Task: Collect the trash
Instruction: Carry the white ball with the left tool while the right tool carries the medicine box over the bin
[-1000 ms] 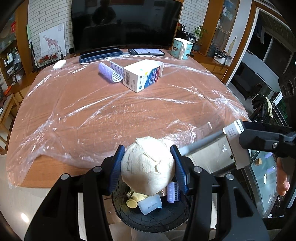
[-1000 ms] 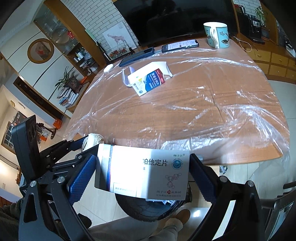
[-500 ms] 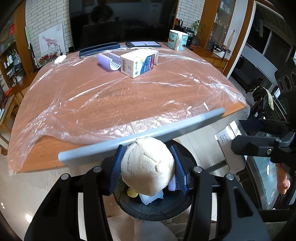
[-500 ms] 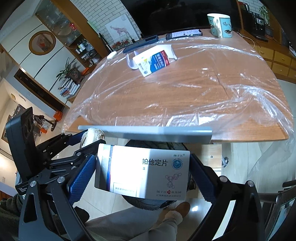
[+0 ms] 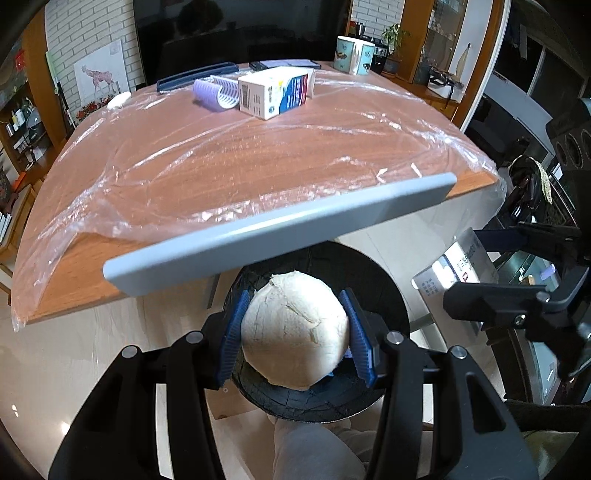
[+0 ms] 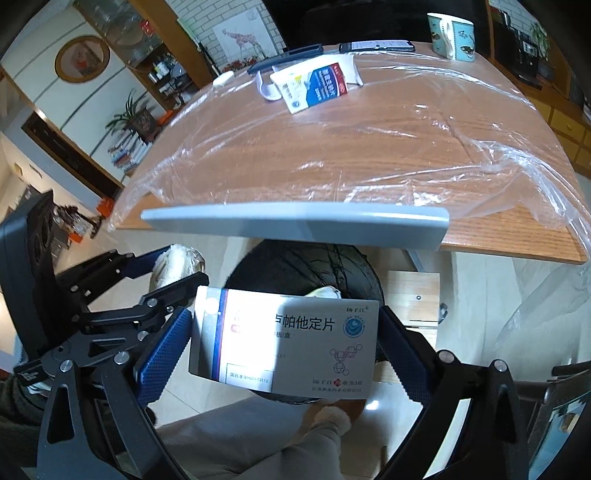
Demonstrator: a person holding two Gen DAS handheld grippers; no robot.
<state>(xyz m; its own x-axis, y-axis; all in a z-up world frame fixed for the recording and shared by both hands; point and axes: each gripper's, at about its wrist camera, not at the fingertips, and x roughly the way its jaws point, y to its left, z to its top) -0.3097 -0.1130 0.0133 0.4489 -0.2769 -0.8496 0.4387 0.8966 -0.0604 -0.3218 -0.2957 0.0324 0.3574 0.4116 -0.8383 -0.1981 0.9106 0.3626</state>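
- The worktop is a wooden table wrapped in clear plastic film; the film bunches and hangs over the near edge.
- A black-lined trash bin stands on the floor just off the worktop's near edge, below both grippers; its grey lid stands up, seen edge-on as a long grey bar between the cameras and the worktop.
- The right gripper has its fingers set wide apart and clamped on the short ends of a white medicine box with blue Chinese lettering. The box is held flat over the bin opening.
- The left gripper has its blue-padded fingers closed at middle width on a crumpled paper ball, off-white. The ball hangs directly above the bin opening, clear of the rim.
- In the right wrist view the left gripper appears to the left of the box, the ball between its fingers.
- Far across the worktop lies a second carton, white with blue and red print, on its side.
- Touching it on its left is a purple and white comb-like plastic piece.
- A patterned mug stands at the far right corner.
- A phone and a dark flat case lie along the far edge.
- A small white oval thing sits near the far left corner.
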